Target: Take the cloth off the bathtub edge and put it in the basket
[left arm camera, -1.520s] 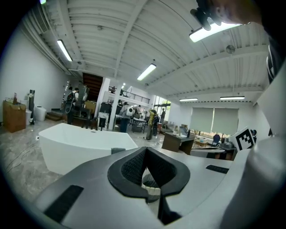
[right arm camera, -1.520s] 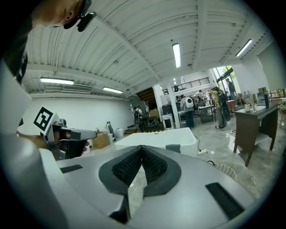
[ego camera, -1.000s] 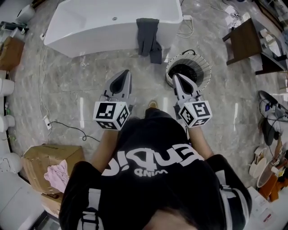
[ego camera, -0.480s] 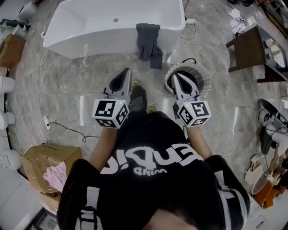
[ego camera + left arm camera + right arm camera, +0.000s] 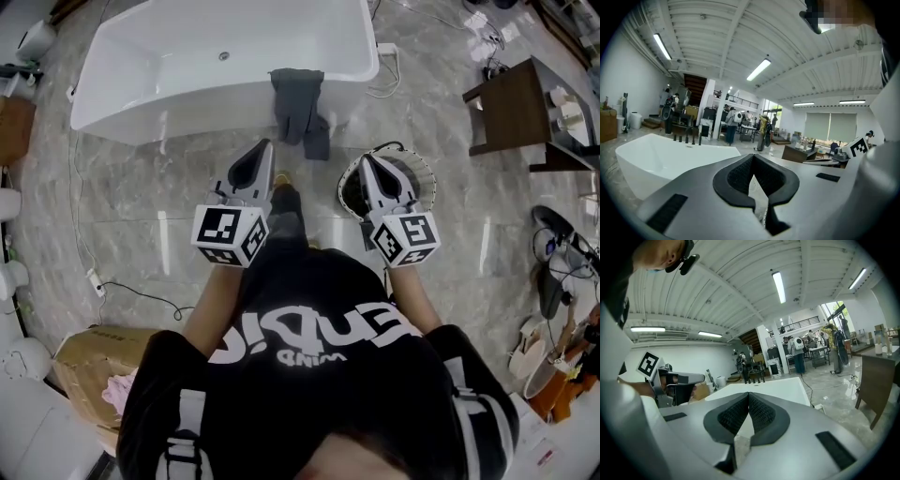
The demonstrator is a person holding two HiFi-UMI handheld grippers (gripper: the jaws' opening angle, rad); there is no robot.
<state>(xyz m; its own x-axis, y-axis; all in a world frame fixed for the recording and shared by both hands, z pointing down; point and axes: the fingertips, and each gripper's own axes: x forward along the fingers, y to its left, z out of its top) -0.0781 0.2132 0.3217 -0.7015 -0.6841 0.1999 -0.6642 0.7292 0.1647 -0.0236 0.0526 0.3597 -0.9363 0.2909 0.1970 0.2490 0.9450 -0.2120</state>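
Observation:
A dark grey cloth (image 5: 298,109) hangs over the near edge of the white bathtub (image 5: 178,80), its end trailing down the tub's outer wall. A round white slatted basket (image 5: 427,169) stands on the floor right of the cloth, partly hidden by my right gripper (image 5: 367,159). My left gripper (image 5: 263,147) is held level a little short of the tub, just left of the cloth. Both grippers are shut and hold nothing. In the left gripper view the bathtub (image 5: 661,157) shows beyond the closed tips (image 5: 752,157); in the right gripper view the tub's rim (image 5: 783,385) lies ahead.
A dark wooden table (image 5: 511,108) stands at the right, with cables (image 5: 398,70) on the marble floor near the tub's corner. A cardboard box (image 5: 94,352) sits at the lower left. Shoes and clutter (image 5: 558,281) lie at the far right.
I have stepped closer to the bathtub; tub, cloth and basket have shifted nearer and left in the head view. Both grippers stay shut and level.

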